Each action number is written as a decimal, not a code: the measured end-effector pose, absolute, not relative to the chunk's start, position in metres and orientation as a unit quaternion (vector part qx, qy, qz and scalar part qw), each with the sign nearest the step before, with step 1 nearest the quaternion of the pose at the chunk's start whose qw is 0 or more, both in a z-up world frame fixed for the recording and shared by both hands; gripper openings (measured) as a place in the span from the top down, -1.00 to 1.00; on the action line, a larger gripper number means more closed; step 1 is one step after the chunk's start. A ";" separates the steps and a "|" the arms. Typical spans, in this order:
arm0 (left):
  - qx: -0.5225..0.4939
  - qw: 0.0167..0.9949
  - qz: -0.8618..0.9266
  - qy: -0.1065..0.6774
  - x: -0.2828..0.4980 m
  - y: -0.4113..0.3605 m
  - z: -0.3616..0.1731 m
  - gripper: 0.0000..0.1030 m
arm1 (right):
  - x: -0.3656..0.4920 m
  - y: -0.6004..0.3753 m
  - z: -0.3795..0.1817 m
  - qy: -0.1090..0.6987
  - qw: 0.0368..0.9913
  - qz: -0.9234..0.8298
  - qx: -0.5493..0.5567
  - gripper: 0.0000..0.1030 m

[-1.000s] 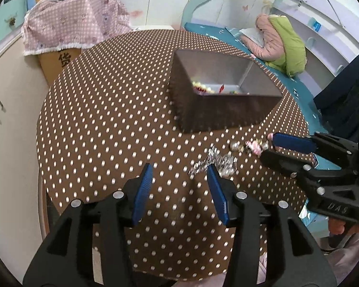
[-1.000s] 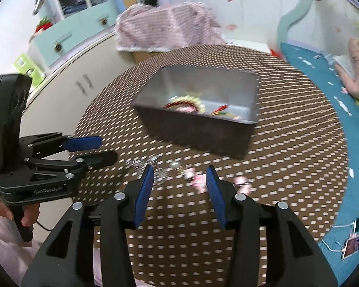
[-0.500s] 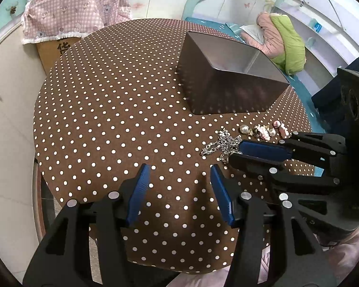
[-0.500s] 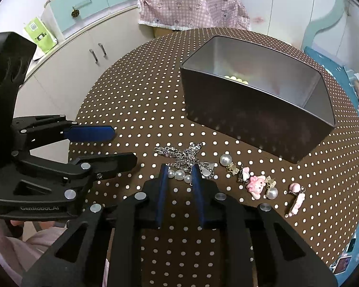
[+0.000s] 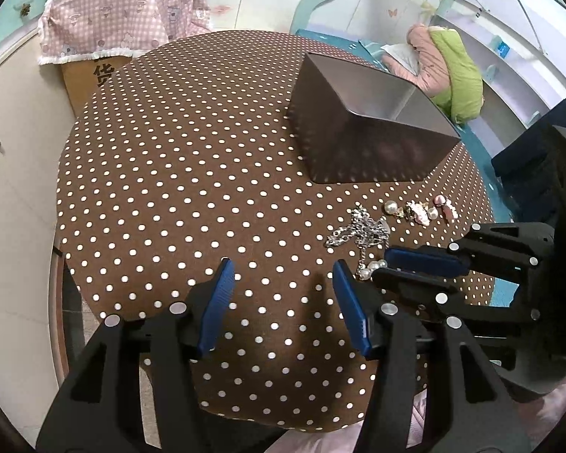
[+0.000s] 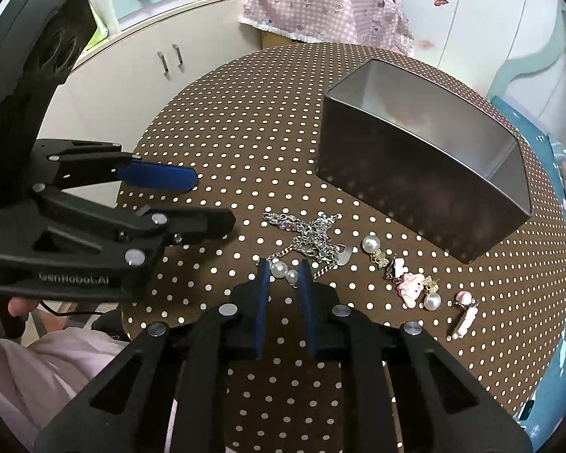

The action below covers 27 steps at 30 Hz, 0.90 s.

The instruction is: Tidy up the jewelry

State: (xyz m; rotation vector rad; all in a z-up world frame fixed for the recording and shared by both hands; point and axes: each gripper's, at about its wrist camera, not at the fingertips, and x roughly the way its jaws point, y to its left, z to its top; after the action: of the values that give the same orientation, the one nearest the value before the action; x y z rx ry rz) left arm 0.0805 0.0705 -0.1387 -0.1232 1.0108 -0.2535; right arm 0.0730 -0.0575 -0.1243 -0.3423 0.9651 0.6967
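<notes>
A tangled silver chain (image 6: pixel 309 238) with two pearls (image 6: pixel 283 271) at its near end lies on the dotted brown tablecloth (image 6: pixel 245 143). My right gripper (image 6: pixel 283 266) points down at it. Its jaws are closing, with the two pearls between the blue pads and a sliver of gap still showing. In the left wrist view the right gripper (image 5: pixel 381 268) comes in from the right at the pearls (image 5: pixel 369 268). My left gripper (image 5: pixel 283 283) hovers open over bare cloth to the left of the chain (image 5: pixel 362 230), holding nothing.
A grey metal box (image 6: pixel 415 173) stands behind the jewelry. Right of the chain lie a pearl earring (image 6: pixel 371 244), a pink charm (image 6: pixel 409 287), another pearl (image 6: pixel 432 301) and a pink clip (image 6: pixel 464 313). The table edge runs close on the near side.
My right gripper has come left and down from the pink charms to the chain's pearl end, and its jaws have narrowed a lot. The left gripper has hardly shifted.
</notes>
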 end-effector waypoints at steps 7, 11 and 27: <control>-0.063 0.869 -0.115 0.476 0.076 0.075 -0.133 -0.07 | 0.066 -0.042 -0.131 0.425 0.807 0.341 -0.227 0.67; -0.067 0.869 -0.113 0.477 0.072 0.079 -0.133 -0.08 | 0.064 -0.038 -0.133 0.417 0.803 0.345 -0.249 0.67; -0.062 0.870 -0.116 0.475 0.076 0.073 -0.129 -0.08 | 0.080 -0.060 -0.109 0.428 0.819 0.361 -0.124 0.88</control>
State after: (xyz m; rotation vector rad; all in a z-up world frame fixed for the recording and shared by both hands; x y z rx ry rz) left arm 0.0765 0.0733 -0.1292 -0.1288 0.9944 -0.2418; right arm 0.0795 -0.0602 -0.1092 -0.2638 0.9125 0.7692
